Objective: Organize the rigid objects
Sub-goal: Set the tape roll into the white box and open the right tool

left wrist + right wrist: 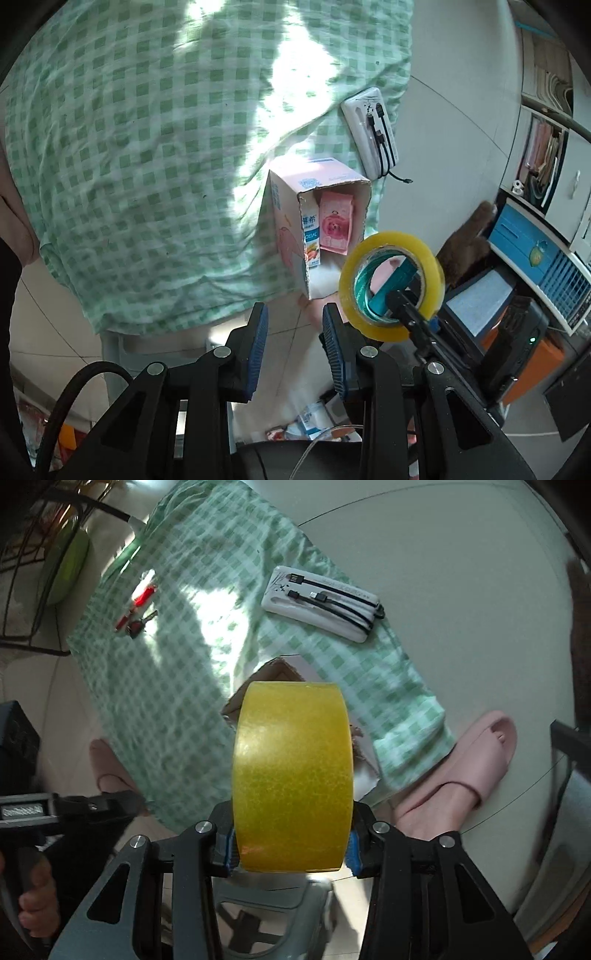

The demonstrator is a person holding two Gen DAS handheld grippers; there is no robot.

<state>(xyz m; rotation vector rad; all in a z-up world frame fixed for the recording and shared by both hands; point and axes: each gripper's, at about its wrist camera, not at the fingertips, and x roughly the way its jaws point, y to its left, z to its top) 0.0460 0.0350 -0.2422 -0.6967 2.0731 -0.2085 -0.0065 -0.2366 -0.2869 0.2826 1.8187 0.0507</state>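
Already the right tool (291, 843) clamps the light, stiff, slick tape roll (291, 775) across its flat faces, while the left tool (293, 328) gapes idle.

Right tongs (291, 843) clamped shut, left tongs (295, 350) parted

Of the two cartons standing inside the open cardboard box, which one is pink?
The pink carton with the rose picture, on the right inside the open cardboard box. The carton left of it is white with blue lettering.
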